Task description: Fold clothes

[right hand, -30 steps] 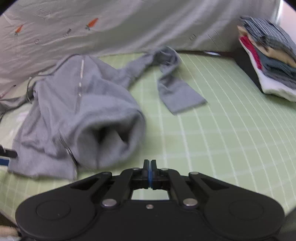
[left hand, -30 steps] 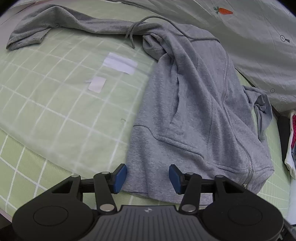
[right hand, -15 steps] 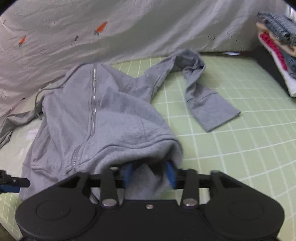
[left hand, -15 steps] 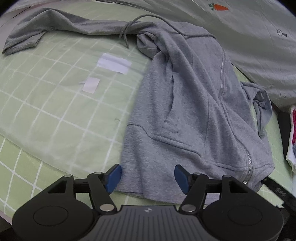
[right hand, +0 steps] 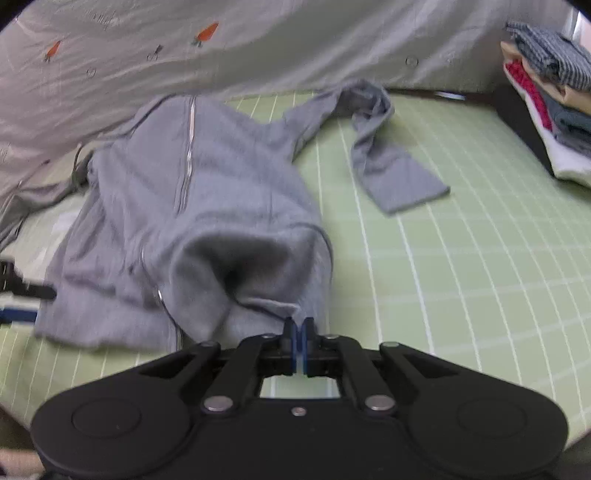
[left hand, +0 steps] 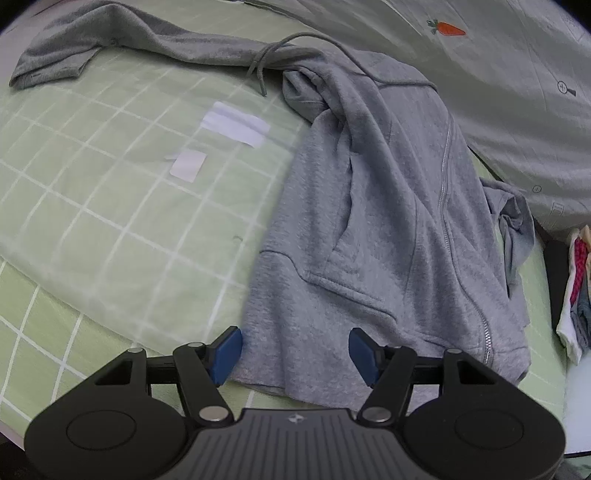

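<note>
Spread across the green checked bedsheet we see a grey zip-up hoodie, front up, its zipper running down the middle and a drawstring trailing off the hood. One sleeve reaches away toward the top left of the left wrist view; the other sleeve lies bent on the sheet in the right wrist view, away from the body of the garment.

Our left gripper hovers over the hem corner with its blue pads set wide apart; the fabric lies between them, and whether the pads touch it we cannot tell.

Our right gripper has just closed, its pads pinched together on the hoodie's lower edge, and the fabric bulges up into an open fold right ahead of them.

Beside the hoodie, two white paper slips rest on the sheet; any writing on them is too faint for us to read. Behind everything a pale grey duvet carries small printed carrots and tiny round symbols, none legible as words. At the far right edge a stack of folded clothes sits well apart from the hoodie.
</note>
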Demonstrator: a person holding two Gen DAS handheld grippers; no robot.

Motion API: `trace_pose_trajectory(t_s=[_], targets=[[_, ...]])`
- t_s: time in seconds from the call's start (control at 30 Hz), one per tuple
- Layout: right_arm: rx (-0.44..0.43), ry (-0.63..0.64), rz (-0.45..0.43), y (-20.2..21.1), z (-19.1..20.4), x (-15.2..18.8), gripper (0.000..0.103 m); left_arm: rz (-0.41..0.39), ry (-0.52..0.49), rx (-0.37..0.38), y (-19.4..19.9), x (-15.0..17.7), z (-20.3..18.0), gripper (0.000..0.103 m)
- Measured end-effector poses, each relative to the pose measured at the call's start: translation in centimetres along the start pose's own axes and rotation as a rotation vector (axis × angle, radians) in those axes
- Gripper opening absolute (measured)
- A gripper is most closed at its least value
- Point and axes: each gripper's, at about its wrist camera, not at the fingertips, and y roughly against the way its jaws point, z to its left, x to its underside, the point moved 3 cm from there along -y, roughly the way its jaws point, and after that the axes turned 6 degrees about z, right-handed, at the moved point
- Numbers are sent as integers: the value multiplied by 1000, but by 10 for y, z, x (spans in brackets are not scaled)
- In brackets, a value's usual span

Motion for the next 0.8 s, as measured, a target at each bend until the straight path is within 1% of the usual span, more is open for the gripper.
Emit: trace_pose_trajectory(t_s=[0.07,0.13,0.23,0.27,0.3,0.33,0.37,0.4,0.43,0.47,0.53,0.57,0.67,0.8], targets=[[10,1,9,-2,0,3,4,2,4,1,0,-1,-1,67],[26,21,-23,2,4,-1,6,5,-2,-5,0,-1,-4,68],[64,90,-79,9,15,-6,22,6,-26,-27,-1,0,-8,67],[73,117,-89,9,19,-7,25,7,-35,-37,-1,1,-9,66],[82,145,-98,10,23,-9,25,8,-47,-56,-1,1,-11,61],[93,171,-90,6,27,-9,25,8,-66,-82,-1,2,-13,55],[107,189,-77,2,29,-10,25,9,-86,-106,-1,2,-15,52],[122,206,-62,-2,31,-10,25,9,-104,-122,0,3,-16,46],[133,213,-52,-5,32,-10,25,9,-116,-127,0,3,-16,42],[144,219,-42,-7,32,-11,25,8,-127,-131,0,3,-17,41],[150,196,-44,-7,29,-12,25,10,-142,-123,0,2,-18,34],[153,183,-46,-7,27,-13,25,10,-154,-122,0,2,-20,33],[150,141,-92,1,23,-18,25,10,-191,-139,-1,4,-26,33],[165,181,-28,-11,26,-18,25,17,-207,-148,-2,5,-29,33]])
